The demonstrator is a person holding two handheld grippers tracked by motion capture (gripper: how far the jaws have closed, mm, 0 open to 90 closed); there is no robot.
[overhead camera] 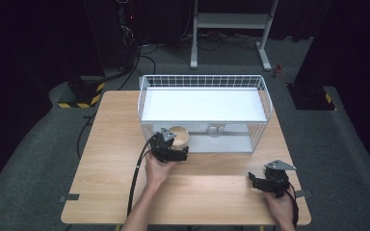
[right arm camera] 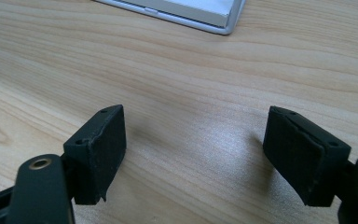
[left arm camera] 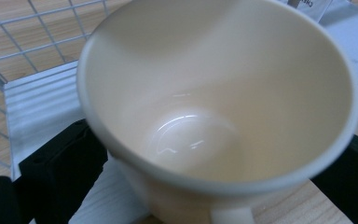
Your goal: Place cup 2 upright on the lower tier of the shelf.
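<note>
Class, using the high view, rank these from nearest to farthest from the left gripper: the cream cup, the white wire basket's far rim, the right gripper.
1. cream cup, right at the left gripper, basket's near side.
2. white wire basket's far rim, beyond it.
3. right gripper, table's near right corner.

In the left gripper view the cup point(left arm camera: 223, 116) hides where the jaws meet its wall, so contact cannot be told, its base is cut off below, and a label point(left arm camera: 307, 4) is cropped, unreadable.
</note>
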